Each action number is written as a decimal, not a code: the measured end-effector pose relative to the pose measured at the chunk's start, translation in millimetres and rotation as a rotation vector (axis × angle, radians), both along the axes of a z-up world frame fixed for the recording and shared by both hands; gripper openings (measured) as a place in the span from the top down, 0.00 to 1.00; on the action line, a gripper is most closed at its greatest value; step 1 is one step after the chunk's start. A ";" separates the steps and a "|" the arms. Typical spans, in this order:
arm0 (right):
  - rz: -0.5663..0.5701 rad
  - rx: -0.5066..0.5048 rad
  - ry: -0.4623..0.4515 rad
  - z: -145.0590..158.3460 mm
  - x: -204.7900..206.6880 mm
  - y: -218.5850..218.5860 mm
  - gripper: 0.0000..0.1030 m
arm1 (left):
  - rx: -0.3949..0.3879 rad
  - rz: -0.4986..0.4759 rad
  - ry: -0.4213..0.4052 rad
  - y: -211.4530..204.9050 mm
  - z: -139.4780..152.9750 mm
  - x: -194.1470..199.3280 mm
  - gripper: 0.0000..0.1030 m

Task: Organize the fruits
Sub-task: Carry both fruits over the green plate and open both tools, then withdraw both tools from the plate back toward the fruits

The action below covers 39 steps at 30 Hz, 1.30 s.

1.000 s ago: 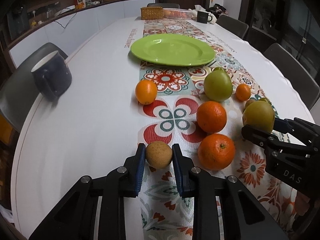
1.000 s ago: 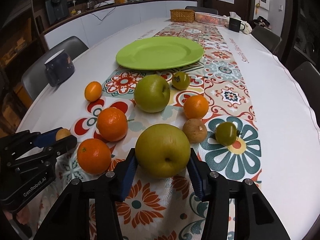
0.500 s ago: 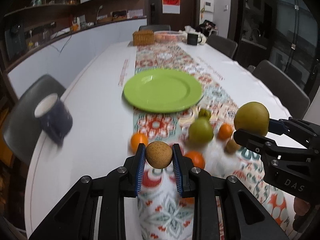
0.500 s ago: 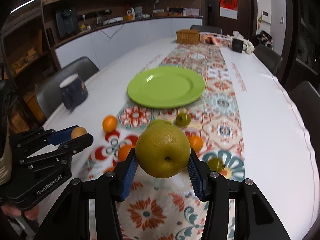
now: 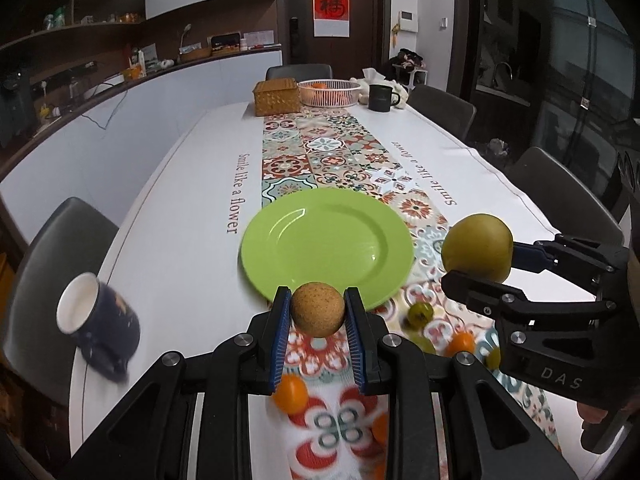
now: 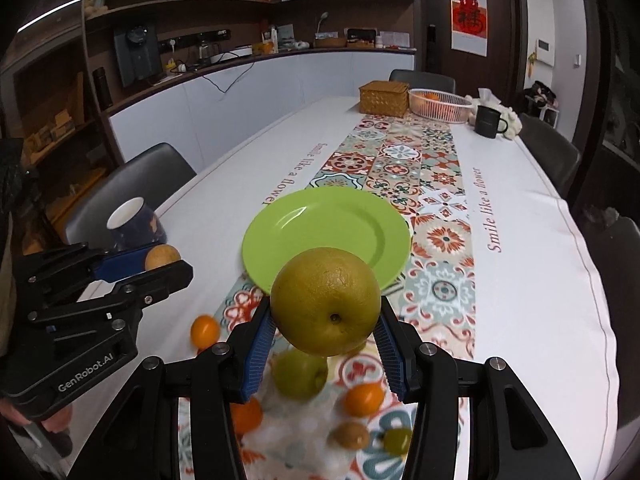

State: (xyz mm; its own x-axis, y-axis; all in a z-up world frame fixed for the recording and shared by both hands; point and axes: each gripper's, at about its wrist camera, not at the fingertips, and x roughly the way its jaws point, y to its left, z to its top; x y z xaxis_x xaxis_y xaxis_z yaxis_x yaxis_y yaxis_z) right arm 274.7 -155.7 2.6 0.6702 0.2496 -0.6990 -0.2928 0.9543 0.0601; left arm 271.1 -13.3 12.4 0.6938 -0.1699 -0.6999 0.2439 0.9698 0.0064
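At the far left a dark blue mug [image 5: 98, 322] is standing on the white table [image 5: 168, 216]. The left gripper [image 5: 318, 314] is pinching a small brown fruit [image 5: 317, 309] in the air, just near of the green plate [image 5: 326, 246]. To the right, the right gripper [image 6: 325, 330] is clamping a large yellow-green pear [image 6: 325, 306] above the patterned runner [image 6: 440, 280]. Loose oranges [image 6: 364, 399] and a green apple [image 6: 299, 373] are lying blurred on the runner below.
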 end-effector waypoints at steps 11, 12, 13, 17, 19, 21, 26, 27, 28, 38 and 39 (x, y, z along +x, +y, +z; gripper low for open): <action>0.034 -0.023 0.103 -34.1 70.9 10.0 0.52 | 0.024 -0.024 0.130 -2.7 -44.2 74.6 0.74; 0.037 -0.030 0.112 -37.9 76.8 11.4 0.52 | 0.033 -0.026 0.141 -3.6 -49.4 80.5 0.74; 0.039 -0.035 0.118 -41.5 81.3 12.2 0.52 | 0.034 -0.028 0.147 -4.3 -52.4 83.3 0.74; 0.058 -0.032 0.164 -57.5 99.7 14.3 0.52 | 0.041 -0.031 0.177 -4.3 -66.4 96.1 0.74; 0.061 -0.030 0.185 -64.7 106.5 15.1 0.52 | 0.043 -0.034 0.188 -4.7 -71.7 99.8 0.74; 0.064 -0.035 0.191 -69.1 109.4 16.1 0.52 | 0.044 -0.038 0.195 -5.0 -75.2 102.0 0.74; 0.052 -0.032 0.196 -73.1 112.0 14.6 0.50 | 0.051 -0.009 0.185 -1.3 -73.9 101.2 0.47; 0.044 -0.035 0.180 -70.7 109.8 13.1 0.45 | 0.058 0.002 0.177 0.7 -71.9 98.6 0.47; 0.033 -0.036 0.154 -66.2 105.7 10.7 0.38 | 0.063 0.012 0.170 2.2 -69.8 96.3 0.46; 0.004 -0.019 0.013 -23.2 48.8 -2.3 0.34 | 0.076 0.074 0.058 7.0 -29.2 34.1 0.34; 0.005 -0.016 0.002 -20.4 42.5 -2.4 0.34 | 0.070 0.074 0.048 6.7 -24.2 26.7 0.33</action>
State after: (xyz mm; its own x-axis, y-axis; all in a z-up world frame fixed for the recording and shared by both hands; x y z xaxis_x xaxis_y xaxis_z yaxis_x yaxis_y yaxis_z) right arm 317.3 -158.1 -17.8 0.6677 0.2418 -0.7041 -0.2974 0.9537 0.0455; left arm 297.8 -6.6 -11.8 0.6683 -0.0695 -0.7406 0.1738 0.9827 0.0646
